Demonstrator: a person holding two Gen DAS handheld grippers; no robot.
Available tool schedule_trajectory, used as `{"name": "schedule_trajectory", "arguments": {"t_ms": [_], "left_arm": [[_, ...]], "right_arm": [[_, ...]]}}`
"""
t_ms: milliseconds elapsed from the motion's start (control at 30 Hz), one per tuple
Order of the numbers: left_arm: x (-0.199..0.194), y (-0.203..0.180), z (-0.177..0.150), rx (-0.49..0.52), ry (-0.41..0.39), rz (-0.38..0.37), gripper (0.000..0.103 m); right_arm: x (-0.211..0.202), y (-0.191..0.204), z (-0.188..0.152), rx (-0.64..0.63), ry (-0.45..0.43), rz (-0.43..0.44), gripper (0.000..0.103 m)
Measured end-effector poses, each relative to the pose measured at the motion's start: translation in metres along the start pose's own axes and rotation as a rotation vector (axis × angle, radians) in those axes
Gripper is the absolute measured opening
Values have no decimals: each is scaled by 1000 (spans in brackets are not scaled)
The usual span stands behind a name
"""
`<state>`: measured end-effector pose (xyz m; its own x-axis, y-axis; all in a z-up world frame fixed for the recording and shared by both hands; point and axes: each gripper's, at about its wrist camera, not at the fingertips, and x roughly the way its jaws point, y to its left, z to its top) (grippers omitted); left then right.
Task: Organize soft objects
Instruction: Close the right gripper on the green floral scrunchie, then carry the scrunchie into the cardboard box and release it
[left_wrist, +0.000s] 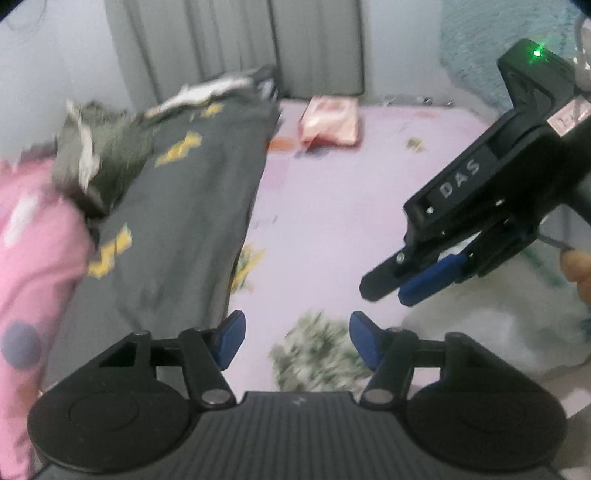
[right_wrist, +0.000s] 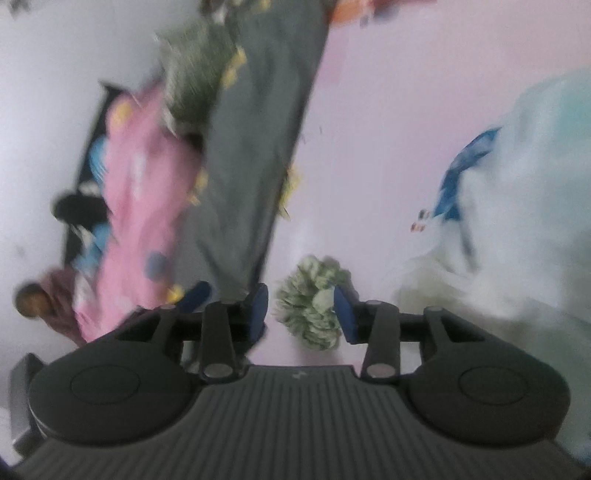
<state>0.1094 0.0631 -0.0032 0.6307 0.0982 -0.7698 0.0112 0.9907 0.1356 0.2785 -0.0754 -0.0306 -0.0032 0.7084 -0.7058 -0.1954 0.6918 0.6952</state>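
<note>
Tongs on both sides gape empty over the pink bed (left_wrist: 332, 206), left tongs (left_wrist: 295, 339) and right tongs (right_wrist: 301, 314) near the folded grey garment (left_wrist: 192, 206), whose stack could topple if nudged.

A pale pink bed sheet (left_wrist: 332, 192) carries a grey garment (left_wrist: 192, 206) and a pink packet (left_wrist: 330, 123).
</note>
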Motion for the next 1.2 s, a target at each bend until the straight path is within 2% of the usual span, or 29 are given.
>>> {"name": "schedule_trajectory", "arguments": {"t_ms": [67,200,333,400,433,467,600,700,833,1000,1067,1200], "left_arm": [[18,9,-5,-21,35,-7,57],[55,18,-4,-37,101,-32,54],[64,23,-14,-41,114,-56,51],[62,19,-18,-16,96,-47,43],[61,19,-19,-15,97,-54,33],[61,18,-19,-26,104,-65,29],[58,15,-15,-45,89,-85,21],[46,9,-10,-35,58,-82,18],[21,5,5,-34,-8,-98,18],[-20,-27,39,34,-125,-163,18],[-35,-50,53,76,-170,-212,19],[-59,-119,80,173,-241,-368,21]], "right_arm": [[24,2,2,-4,51,-44,40],[56,0,3,2,108,-112,42],[74,-1,6,3,131,-140,42],[75,3,8,-12,130,-136,41],[76,5,7,-19,124,-135,41],[76,5,6,-21,122,-130,41],[79,2,5,-6,131,-110,20],[76,2,2,-9,116,-89,13],[48,8,-2,-29,50,-36,11],[-27,9,-14,-47,-100,24,11],[-67,2,-25,-43,-181,33,11],[-153,-28,-61,-5,-347,14,11]]}}
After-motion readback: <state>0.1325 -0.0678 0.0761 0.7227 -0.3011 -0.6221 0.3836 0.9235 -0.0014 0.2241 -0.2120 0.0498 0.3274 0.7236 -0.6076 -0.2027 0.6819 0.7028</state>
